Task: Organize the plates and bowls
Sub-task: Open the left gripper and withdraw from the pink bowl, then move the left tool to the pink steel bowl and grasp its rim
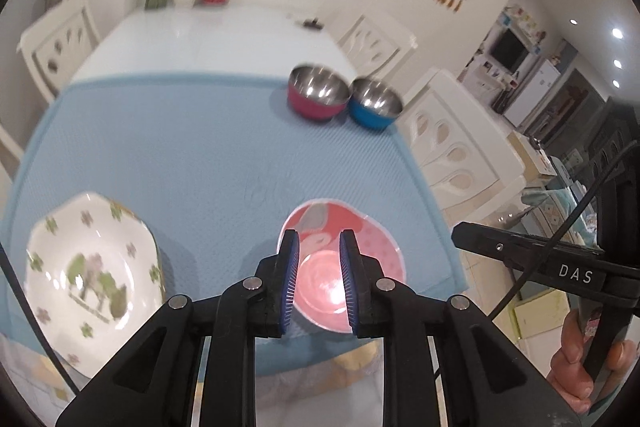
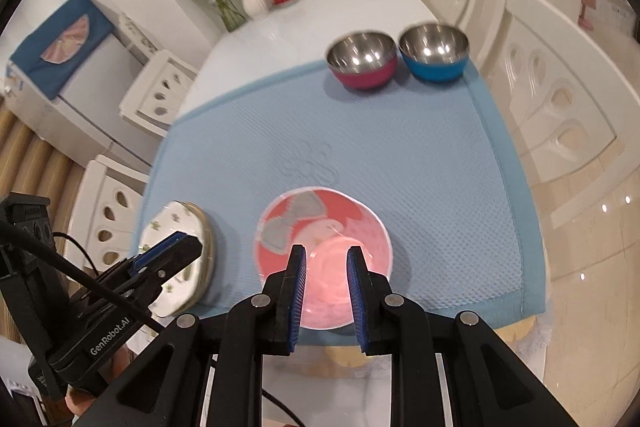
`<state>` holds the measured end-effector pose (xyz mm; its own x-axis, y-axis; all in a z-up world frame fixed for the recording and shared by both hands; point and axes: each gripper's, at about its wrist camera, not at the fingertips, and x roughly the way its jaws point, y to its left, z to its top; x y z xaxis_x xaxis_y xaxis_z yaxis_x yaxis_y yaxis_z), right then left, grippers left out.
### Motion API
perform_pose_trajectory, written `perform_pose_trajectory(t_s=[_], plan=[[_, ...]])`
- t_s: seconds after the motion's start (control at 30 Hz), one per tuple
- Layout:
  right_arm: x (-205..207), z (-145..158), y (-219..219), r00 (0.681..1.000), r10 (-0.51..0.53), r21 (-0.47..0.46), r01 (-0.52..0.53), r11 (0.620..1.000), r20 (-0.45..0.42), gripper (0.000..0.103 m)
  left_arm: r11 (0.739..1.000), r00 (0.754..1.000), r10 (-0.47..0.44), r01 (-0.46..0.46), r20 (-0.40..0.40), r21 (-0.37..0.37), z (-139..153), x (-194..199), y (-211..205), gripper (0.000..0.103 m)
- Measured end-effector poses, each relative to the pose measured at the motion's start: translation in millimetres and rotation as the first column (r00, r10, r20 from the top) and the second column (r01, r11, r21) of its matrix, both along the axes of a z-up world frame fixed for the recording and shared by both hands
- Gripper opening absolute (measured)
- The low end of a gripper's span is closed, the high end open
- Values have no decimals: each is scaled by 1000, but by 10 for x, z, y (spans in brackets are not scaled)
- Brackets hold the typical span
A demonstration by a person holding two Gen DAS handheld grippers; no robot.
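- Left tool (image 2: pixel 170 251), marked "GenRobot.AI", hovers over the floral plate (image 1: pixel 90 275); its gap is probably narrow, though I cannot tell.
- Right tool (image 2: pixel 326 283), jaws parted and empty, hangs above the pink bowl (image 2: pixel 324 227) on the blue mat (image 2: pixel 420 155).
- Magenta bowl (image 2: pixel 362 61) and blue bowl (image 2: pixel 434 53) touch at the surface's far right.

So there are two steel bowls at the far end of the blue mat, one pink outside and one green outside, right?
Not quite. The pink-sided steel bowl is there on the blue mat, but its neighbour is the blue-sided steel bowl, not green. The right wrist view shows both side by side.
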<state>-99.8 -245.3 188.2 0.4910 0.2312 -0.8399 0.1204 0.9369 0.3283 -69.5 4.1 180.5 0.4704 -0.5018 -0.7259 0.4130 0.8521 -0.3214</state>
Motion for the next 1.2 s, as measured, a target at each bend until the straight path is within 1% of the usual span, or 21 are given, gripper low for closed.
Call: perform_pose_trajectory(t_s=[0.03, 0.07, 0.27, 0.3, 0.37, 0.4, 0.43, 0.5, 0.67, 0.73, 0.77, 0.8, 0.87, 0.93, 1.03, 1.13, 1.2], plan=[[-30, 86, 35, 1000, 1, -7, -1, 1000, 21, 19, 1000, 1000, -6, 6, 19, -2, 64, -21, -2, 23], [-43, 131, 36, 999, 3, -11, -3, 1000, 32, 20, 1000, 999, -10, 10, 37, -4, 121, -45, 11, 28], [-169, 474, 151, 990, 3, -20, -1, 1000, 139, 27, 999, 989, -31, 32, 144, -8, 459, -146, 70, 28], [-194, 526, 161, 987, 0, -18, 3, 1000, 158, 30, 999, 988, -30, 32, 153, -11, 495, -147, 72, 28], [-223, 598, 162, 983, -6, -12, 8, 1000, 182, 41, 999, 986, -27, 33, 166, -30, 582, -123, 76, 30], [-235, 631, 158, 981, -9, -7, 10, 1000, 194, 48, 999, 986, -27, 34, 167, -37, 608, -104, 71, 30], [-244, 660, 145, 978, -14, 3, 14, 1000, 208, 50, 999, 986, -25, 32, 167, -43, 631, -81, 67, 30], [-219, 693, 113, 975, -21, 28, 15, 1000, 220, 50, 999, 984, -13, 22, 176, -49, 671, -15, 44, 30], [-42, 669, -58, 977, -42, 105, 20, 994, 207, 51, 999, 982, -9, 17, 189, -36, 728, 196, -58, 30], [72, 636, -155, 979, -57, 131, 32, 991, 194, 51, 1000, 983, 0, 5, 181, -28, 737, 358, -135, 31], [137, 614, -212, 981, -69, 142, 43, 989, 183, 51, 1000, 985, 3, 2, 173, -28, 734, 424, -161, 37], [209, 588, -280, 982, -83, 157, 56, 986, 171, 51, 1000, 986, 3, 2, 164, -29, 734, 499, -192, 47], [322, 553, -400, 983, -96, 181, 68, 981, 154, 51, 1000, 988, 1, 2, 155, -22, 729, 665, -289, 60], [477, 496, -519, 985, -117, 186, 92, 978, 125, 51, 1000, 985, -11, 8, 172, 18, 725, 832, -452, 60], [731, 401, -679, 986, -136, 166, 119, 979, 93, 51, 998, 984, -16, 4, 178, 68, 679, 1029, -637, 60], [957, 307, -818, 987, -147, 160, 134, 978, 72, 51, 997, 987, -22, 10, 157, 75, 599, 1259, -819, 60], [1118, 241, -910, 987, -151, 139, 142, 980, 58, 51, 997, 990, -21, 11, 139, 74, 533, 1424, -922, 60]])
